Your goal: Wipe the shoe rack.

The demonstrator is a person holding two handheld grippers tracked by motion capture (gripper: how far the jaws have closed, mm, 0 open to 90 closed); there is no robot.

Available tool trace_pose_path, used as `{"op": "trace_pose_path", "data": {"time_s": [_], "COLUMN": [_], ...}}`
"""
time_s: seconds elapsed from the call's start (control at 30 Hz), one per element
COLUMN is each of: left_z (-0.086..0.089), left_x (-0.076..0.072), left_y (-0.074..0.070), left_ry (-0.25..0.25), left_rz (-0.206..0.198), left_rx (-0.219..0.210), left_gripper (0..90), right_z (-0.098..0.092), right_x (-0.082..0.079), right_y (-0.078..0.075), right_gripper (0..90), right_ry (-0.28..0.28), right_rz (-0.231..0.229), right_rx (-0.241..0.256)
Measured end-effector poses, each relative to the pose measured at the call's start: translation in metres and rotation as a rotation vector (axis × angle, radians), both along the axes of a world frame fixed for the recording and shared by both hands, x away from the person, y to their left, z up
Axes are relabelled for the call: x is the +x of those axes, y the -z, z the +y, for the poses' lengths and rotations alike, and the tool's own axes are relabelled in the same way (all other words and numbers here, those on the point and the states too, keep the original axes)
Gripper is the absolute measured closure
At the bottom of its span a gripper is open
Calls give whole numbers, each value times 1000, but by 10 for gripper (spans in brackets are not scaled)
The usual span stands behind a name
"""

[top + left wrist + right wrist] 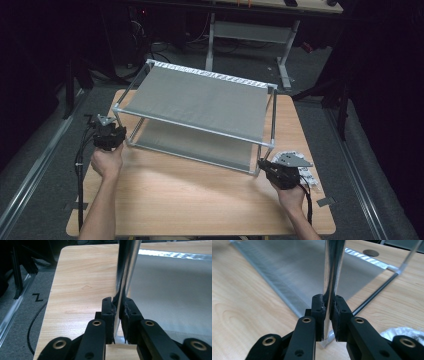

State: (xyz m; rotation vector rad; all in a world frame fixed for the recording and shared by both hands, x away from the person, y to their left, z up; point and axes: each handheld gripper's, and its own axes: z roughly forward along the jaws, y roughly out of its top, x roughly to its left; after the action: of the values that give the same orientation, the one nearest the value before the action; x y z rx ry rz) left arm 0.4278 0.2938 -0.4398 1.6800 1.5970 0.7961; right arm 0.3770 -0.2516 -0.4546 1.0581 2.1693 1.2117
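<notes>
standing on the wooden table (200, 200), two-tier rack (200, 102) gripped low at both near legs, left gripper (119, 308) and right gripper (328, 305) each clenched around a shiny upright post, likely so as to shift it level without tipping.

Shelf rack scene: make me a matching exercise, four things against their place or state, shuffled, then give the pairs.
1. left gripper
2. right gripper
3. upper shelf
4. white packet

A. lies on the table by the right hand
B. shut on the rack's near right post
C. grey sheet stretched across the frame's top
D. shut on the rack's near left post

Pairs: 1-D, 2-B, 3-C, 4-A
</notes>
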Motion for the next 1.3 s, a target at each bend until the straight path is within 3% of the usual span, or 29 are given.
{"op": "trace_pose_path", "data": {"time_s": [0.2,0.6,0.83,1.03,1.1,1.13,1.3], "left_z": [-3,-13,-13,-11,-11,-10,-10], "left_x": [-9,-14,-13,-13,-13,-13,-15], "left_y": [2,4,4,4,4,5,9], "left_ry": [18,51,49,51,52,53,57], "left_rz": [-15,-32,-32,-30,-30,-30,-33], "left_rx": [-2,-12,-23,-33,-31,-34,-36], "left_gripper": [810,808,805,800,801,799,799], "right_z": [-4,-11,-9,-7,-8,-8,-13], "right_x": [15,52,71,76,77,77,66], "right_y": [-1,-3,-4,-3,-2,-2,-10], "right_gripper": [814,812,811,806,781,726,604], "right_ry": [42,156,186,198,197,199,204], "right_rz": [6,22,32,26,35,45,31], "right_rx": [1,1,3,11,23,28,-22]}}
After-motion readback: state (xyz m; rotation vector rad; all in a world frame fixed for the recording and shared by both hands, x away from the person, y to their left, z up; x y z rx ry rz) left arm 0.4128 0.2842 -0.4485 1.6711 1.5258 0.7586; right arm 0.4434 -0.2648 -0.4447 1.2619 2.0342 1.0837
